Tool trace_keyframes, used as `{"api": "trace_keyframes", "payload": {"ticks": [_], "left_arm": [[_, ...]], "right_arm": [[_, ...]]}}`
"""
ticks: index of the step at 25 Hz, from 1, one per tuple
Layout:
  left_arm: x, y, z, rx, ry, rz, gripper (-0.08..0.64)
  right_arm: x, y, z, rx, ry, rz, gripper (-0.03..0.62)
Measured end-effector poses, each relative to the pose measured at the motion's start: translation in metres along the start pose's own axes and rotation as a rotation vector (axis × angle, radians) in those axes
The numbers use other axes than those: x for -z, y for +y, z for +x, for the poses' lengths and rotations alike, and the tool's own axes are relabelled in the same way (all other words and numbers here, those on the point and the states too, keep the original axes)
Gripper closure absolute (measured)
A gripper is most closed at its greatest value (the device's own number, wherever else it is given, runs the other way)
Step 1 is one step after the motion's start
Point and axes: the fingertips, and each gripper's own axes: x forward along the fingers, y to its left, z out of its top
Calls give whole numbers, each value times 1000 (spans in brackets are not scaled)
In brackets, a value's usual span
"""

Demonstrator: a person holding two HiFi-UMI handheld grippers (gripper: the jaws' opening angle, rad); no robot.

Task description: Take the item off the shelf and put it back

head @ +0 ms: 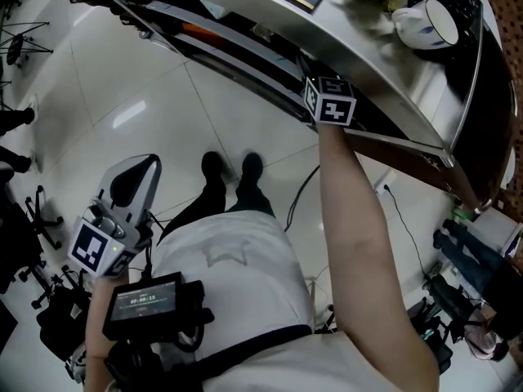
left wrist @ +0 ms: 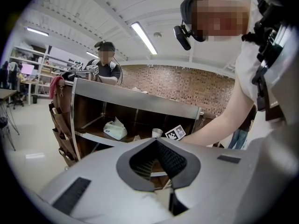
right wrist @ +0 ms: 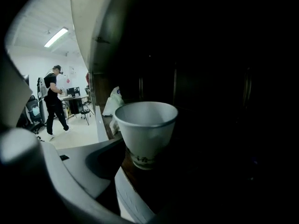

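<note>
Cup (right wrist: 145, 132) upright on shelf (right wrist: 125, 164), mouth facing up

Cup (right wrist: 145, 132) ahead; shelf top (right wrist: 91, 31) close overhead.

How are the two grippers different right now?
The right gripper reaches into the dark shelf; the left gripper hangs low beside the person, over the floor. The right gripper's jaws are apart, with a white cup standing just ahead of them; the left gripper's jaws are together with nothing between them. Both carry a cube with square markers.
</note>
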Motion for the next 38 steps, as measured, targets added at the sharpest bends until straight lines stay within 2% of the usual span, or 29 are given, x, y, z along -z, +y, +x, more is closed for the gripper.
{"api": "trace_keyframes", "payload": {"ticks": [5, 10, 17, 18, 19, 23, 29, 33, 38], "left_arm": [[5, 6, -7, -5, 7, -14, 572], [3, 4, -5, 18, -4, -10, 572], [6, 1, 0, 61, 7, -13, 571], [7, 0, 0, 68, 6, -13, 572], [7, 0, 0, 73, 2, -10, 572], [2, -4, 5, 105, -18, 3, 571], [-4, -13, 13, 157, -33, 20, 571], [-4, -16, 17, 173, -45, 31, 572], [-8, -19, 21, 189, -67, 62, 571]], "right_arm": [[4, -5, -7, 13, 14, 17, 252], [7, -3, -25, 11, 0, 11, 252], [15, 22, -63, -29, 14, 30, 254], [15, 27, -70, -34, 15, 33, 292], [15, 30, -77, -34, 16, 37, 298], [13, 40, -105, -16, 11, 36, 439], [3, 63, -140, -49, -17, 16, 490], [-10, 67, -160, -56, -66, 75, 538], [-26, 77, -186, -83, -105, 93, 581]]}}
